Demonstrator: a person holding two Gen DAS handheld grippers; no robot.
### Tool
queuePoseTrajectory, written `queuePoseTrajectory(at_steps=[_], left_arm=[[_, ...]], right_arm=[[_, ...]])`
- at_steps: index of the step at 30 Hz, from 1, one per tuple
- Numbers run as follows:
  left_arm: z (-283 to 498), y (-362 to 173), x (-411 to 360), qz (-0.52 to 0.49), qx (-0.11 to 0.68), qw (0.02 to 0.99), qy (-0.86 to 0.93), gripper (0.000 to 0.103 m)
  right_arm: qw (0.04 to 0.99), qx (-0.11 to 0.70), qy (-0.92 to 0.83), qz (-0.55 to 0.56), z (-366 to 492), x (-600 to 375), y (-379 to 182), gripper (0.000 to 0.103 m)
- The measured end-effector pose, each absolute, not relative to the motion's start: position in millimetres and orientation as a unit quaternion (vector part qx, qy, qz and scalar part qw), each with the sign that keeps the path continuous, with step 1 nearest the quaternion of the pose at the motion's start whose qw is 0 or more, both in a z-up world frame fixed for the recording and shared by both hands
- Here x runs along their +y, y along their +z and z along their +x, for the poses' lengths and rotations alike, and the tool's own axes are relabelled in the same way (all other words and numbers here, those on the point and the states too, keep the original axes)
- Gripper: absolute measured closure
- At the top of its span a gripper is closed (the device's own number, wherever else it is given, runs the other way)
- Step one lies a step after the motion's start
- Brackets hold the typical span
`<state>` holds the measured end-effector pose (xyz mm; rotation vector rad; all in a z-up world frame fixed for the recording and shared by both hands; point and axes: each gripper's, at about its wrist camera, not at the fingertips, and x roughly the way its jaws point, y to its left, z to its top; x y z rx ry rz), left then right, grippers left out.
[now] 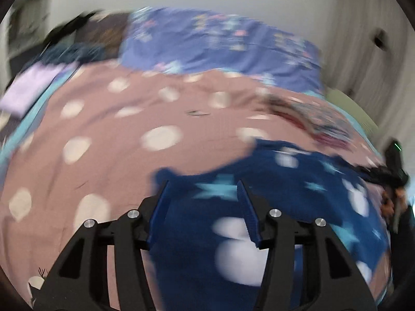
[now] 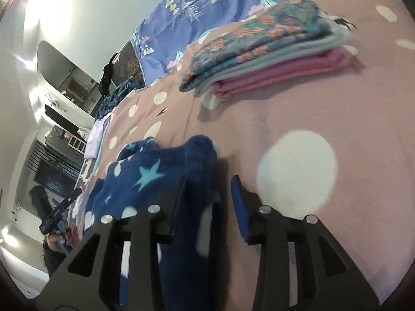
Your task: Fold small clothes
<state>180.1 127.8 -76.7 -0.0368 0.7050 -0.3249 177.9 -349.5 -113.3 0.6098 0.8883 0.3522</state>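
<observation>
Both my left gripper [image 1: 205, 184] and right gripper [image 2: 210, 181] stand half open, gripping nothing, over the navy star-printed fleece garment [image 2: 145, 176]; pinch its corners squarely before folding.

We find no writing, label, brand, number or sign that can be read in either view (the left wrist view is smeared with blur, and the small items on the far shelves in the right wrist view are too tiny to make out).
</observation>
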Motion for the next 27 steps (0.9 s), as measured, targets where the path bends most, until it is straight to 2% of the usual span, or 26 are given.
queuePoseTrajectory(at_steps=[3,6,10,12,13,19,23,27], left_arm=[[138.8,-59.9,56.0,0.022,0.34,0.909,-0.241,0.05],[92.1,-65.4,-25.7,0.067,0.349,0.876,-0.326,0.049],[31.3,-89.0,-119.3,0.135,0.341,0.838,-0.405,0.033],[5.2,-104.0,-155.3,0.195,0.323,0.829,-0.414,0.025],[-2.5,-110.1,-166.6,0.217,0.318,0.826,-0.412,0.02],[-25.6,-141.4,-209.3,0.32,0.302,0.816,-0.376,0.02],[-15.7,-149.6,-208.0,0.317,0.325,0.826,-0.333,0.02],[-19.7,-154.0,-211.7,0.335,0.32,0.827,-0.32,0.02]], right_arm=[[0.831,0.427,0.173,0.31,169.7,-361.4,-116.3,0.067],[0.82,0.429,0.187,0.329,162.1,-373.1,-118.6,0.067],[0.805,0.443,0.214,0.331,156.4,-381.7,-119.4,0.066],[0.795,0.454,0.23,0.33,153.0,-383.2,-121.7,0.061],[0.79,0.458,0.238,0.33,152.7,-382.3,-122.4,0.06],[0.746,0.464,0.326,0.35,159.3,-360.7,-118.2,0.05],[0.742,0.521,0.289,0.307,176.5,-337.0,-124.3,0.049],[0.741,0.531,0.266,0.313,182.6,-331.8,-128.9,0.049]])
